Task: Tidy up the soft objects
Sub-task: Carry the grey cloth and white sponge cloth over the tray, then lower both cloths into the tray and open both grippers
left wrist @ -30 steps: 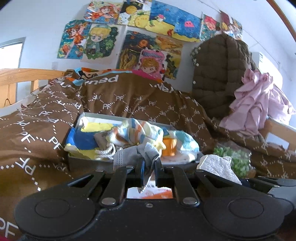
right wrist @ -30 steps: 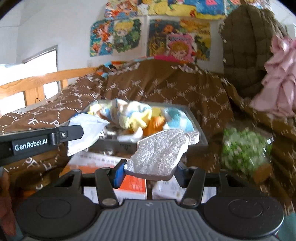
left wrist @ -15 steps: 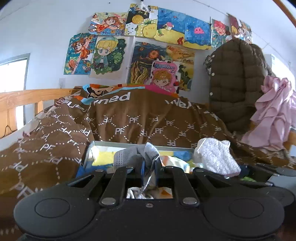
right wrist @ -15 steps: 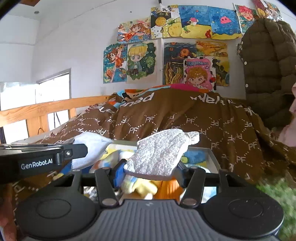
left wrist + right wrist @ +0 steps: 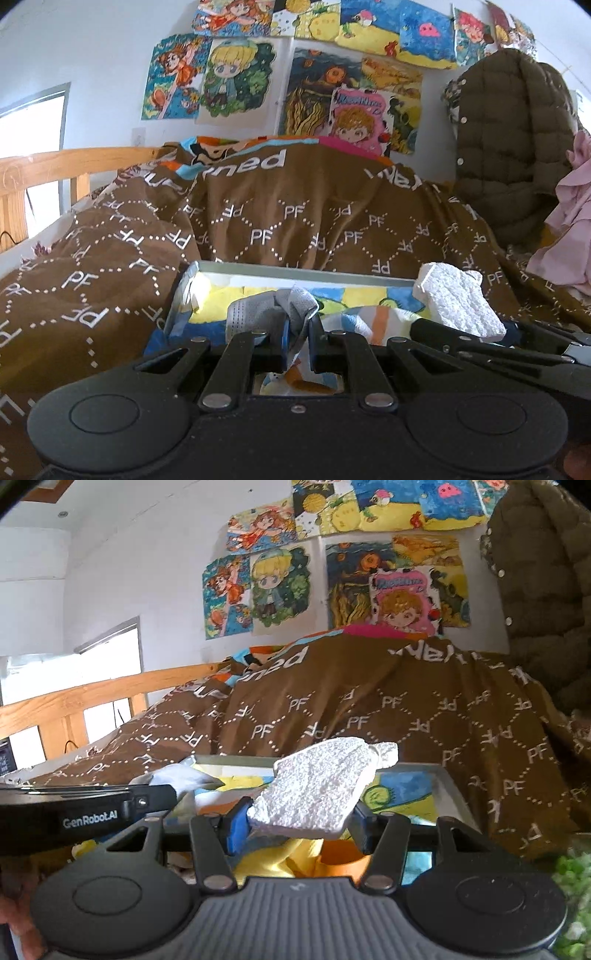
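Two soft items are in your grip: the left gripper (image 5: 296, 341) clamps a grey cloth (image 5: 273, 312), the right gripper (image 5: 298, 823) a white fluffy pad (image 5: 317, 786). The tray (image 5: 306, 273) just ahead already holds several cloths; both held pieces are not yet placed.

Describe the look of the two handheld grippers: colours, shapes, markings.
The left gripper is black all over: a broad body with two round discs, silver pivot pins and angled linkage bars running to narrow jaws with blue pads. The right gripper has the same build, but with a grey ribbed panel in the middle of its body. White "GenRobot.AI" lettering runs along the left gripper's side in the right wrist view.
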Demonstrator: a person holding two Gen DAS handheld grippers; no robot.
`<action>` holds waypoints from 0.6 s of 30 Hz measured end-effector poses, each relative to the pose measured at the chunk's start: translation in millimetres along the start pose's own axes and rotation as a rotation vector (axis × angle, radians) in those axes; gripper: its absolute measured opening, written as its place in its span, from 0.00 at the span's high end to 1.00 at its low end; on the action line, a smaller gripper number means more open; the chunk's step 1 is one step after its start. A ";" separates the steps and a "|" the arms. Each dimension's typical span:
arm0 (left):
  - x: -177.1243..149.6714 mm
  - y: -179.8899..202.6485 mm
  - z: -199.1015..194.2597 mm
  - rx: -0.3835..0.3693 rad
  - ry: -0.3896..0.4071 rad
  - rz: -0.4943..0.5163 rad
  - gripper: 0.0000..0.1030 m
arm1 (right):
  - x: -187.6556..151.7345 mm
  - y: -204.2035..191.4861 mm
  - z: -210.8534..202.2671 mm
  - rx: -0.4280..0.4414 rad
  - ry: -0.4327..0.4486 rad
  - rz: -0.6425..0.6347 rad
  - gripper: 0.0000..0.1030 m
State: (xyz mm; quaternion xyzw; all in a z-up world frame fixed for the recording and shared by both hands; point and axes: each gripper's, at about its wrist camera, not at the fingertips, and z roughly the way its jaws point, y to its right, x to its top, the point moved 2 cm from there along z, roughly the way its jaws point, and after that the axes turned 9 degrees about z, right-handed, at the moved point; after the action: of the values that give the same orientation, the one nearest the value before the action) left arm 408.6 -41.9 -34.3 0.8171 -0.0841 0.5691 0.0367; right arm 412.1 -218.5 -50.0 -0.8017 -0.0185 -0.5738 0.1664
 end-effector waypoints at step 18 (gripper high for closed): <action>-7.3 -13.3 24.7 0.017 -0.078 -0.069 0.89 | 0.6 14.0 15.2 0.032 -0.069 0.102 0.42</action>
State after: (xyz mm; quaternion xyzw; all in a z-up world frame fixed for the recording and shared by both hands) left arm 431.4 -32.0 -49.3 0.8413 -0.0522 0.5361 0.0459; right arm 429.3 -227.4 -57.2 -0.8180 0.0075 -0.5363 0.2076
